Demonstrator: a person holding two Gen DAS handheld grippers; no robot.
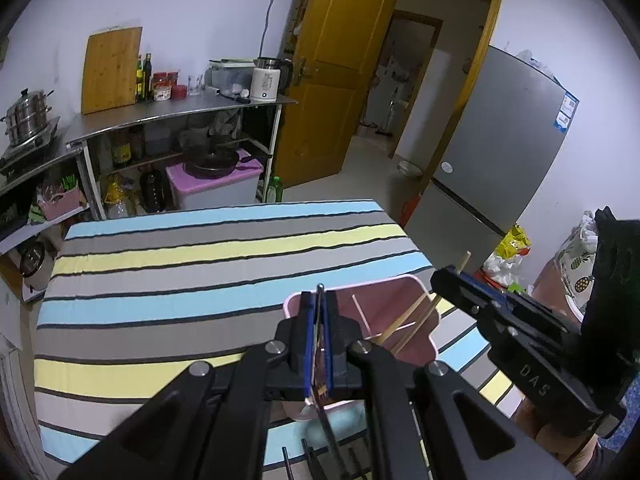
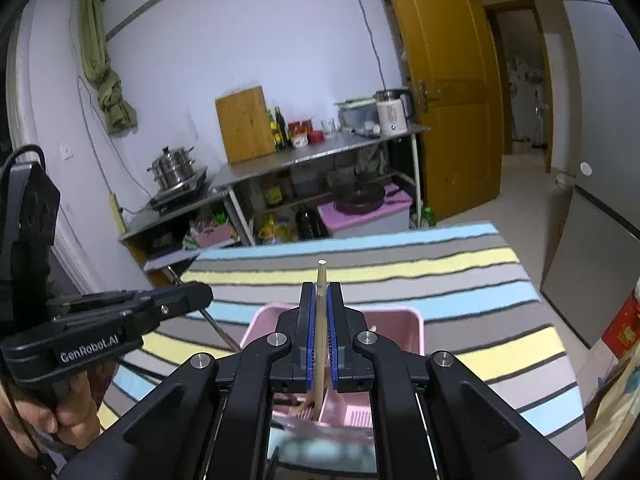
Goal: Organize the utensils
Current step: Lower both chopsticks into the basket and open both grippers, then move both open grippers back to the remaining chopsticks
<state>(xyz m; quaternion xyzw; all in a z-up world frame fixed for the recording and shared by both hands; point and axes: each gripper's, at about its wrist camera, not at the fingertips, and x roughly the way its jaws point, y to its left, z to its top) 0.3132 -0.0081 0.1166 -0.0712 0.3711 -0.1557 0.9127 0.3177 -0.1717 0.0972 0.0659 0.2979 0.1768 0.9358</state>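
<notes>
A pink plastic bin stands on the striped tablecloth just beyond both grippers, and several wooden chopsticks lean inside it. My left gripper is shut on a thin metal utensil whose tip pokes up past the pads above the bin's left rim. My right gripper is shut on a wooden chopstick over the bin. Each wrist view shows the other gripper: the right one with its chopstick, the left one with its metal utensil.
A hand grips the left tool's handle. Behind the table stands a steel shelf unit with a cutting board, bottles and a kettle. A grey fridge stands at the right, beside an open yellow door.
</notes>
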